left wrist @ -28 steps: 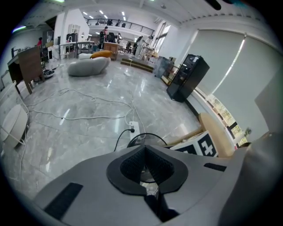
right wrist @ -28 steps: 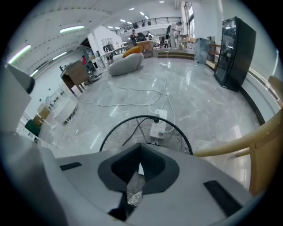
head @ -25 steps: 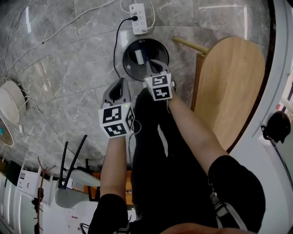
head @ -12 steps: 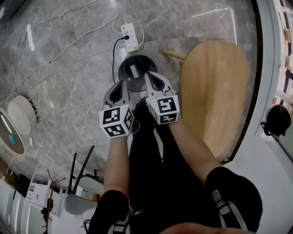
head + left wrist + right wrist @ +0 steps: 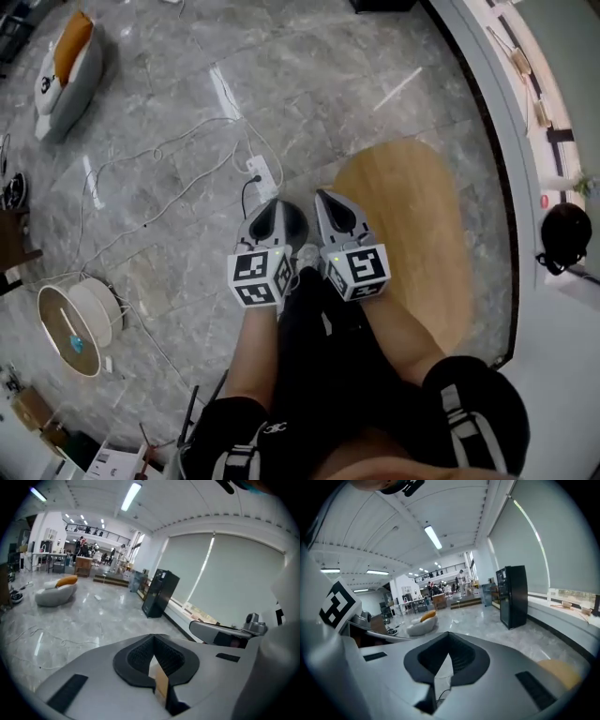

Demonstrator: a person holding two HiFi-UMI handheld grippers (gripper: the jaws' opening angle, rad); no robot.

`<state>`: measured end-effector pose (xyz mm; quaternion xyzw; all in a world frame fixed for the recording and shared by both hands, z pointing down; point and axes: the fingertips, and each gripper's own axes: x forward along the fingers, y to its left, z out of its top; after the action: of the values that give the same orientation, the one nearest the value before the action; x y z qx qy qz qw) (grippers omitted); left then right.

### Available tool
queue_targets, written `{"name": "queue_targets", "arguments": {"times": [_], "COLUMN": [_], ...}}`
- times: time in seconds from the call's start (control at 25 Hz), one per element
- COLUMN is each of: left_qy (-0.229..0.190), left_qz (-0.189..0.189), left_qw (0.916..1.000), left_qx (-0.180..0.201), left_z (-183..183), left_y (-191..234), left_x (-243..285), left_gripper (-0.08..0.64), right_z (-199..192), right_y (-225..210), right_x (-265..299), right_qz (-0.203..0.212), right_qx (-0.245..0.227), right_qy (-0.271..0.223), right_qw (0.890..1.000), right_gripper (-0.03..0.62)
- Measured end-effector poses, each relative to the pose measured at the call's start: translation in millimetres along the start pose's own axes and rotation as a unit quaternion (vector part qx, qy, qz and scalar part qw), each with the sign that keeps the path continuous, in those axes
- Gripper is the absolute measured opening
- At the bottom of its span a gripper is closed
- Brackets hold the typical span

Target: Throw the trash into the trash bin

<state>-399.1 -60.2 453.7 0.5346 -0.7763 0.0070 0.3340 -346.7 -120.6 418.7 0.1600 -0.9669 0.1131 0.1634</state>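
In the head view both grippers are held up side by side above the floor. The left gripper [image 5: 270,214] and the right gripper [image 5: 336,208] are both shut, and I see nothing held in either. The black round trash bin [image 5: 293,221] stands on the floor beneath them; only a dark sliver of it shows between the two grippers, and what lies inside is hidden. In the left gripper view the left gripper [image 5: 154,667] has its jaws together, with a tan strip showing through the slit. In the right gripper view the right gripper [image 5: 440,670] shows floor and a cable through its slit.
A round wooden table [image 5: 412,234] stands just right of the grippers. A white power strip [image 5: 260,175] with cables lies behind the bin. A round white appliance [image 5: 75,314] is at the left, a grey beanbag [image 5: 66,56] far back, and a black cabinet [image 5: 159,592] by the window wall.
Both grippers have risen toward the head camera and level out. The view has swung outward over the floor, and the bin, earlier plainly seen with white trash inside, is now mostly covered.
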Motion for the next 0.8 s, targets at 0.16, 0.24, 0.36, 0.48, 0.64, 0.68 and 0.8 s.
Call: {"name": "queue_targets", "arguments": {"times": [0.16,0.24,0.36,0.48,0.64,0.68,0.8], "left_qy": [-0.033,-0.048,-0.063,-0.074,-0.093,-0.098,-0.114], "left_qz": [-0.044,-0.064,-0.084,-0.113,-0.164,-0.178,-0.222], "left_qw": [0.9974,0.9947,0.9913,0.9857,0.9707,0.9664,0.9539], "left_qx": [0.046,0.064,0.079,0.102,0.149,0.158,0.167], "left_z": [78.6,110.6,143.7,169.9,201.4,207.9,226.1], "left_y": [-64.3,-98.9,-150.9,-202.7,-270.1,-286.7,-335.7], "left_x": [-17.6,-27.6,-46.7,-58.8,-65.2,-66.0,-77.4], "left_gripper": [0.012,0.012,0.012,0.012,0.012,0.012,0.012], "right_z": [86.6,124.0,170.3,208.5,245.0,251.4,270.1], "right_y": [-36.3,-53.6,-74.4,-102.4,-145.1,-154.4,-172.9], "right_x": [-49.4,-79.5,-133.6,-188.1,-253.0,-269.2,-322.1], "right_qz": [-0.060,-0.092,-0.129,-0.173,-0.238,-0.253,-0.287], "right_qx": [0.005,0.013,0.014,0.012,0.015,0.014,0.015], "right_qy": [-0.062,-0.086,-0.121,-0.156,-0.197,-0.205,-0.236], "right_qw": [0.996,0.992,0.984,0.972,0.951,0.945,0.928], "right_gripper": [0.012,0.012,0.011,0.011,0.011,0.011,0.011]}}
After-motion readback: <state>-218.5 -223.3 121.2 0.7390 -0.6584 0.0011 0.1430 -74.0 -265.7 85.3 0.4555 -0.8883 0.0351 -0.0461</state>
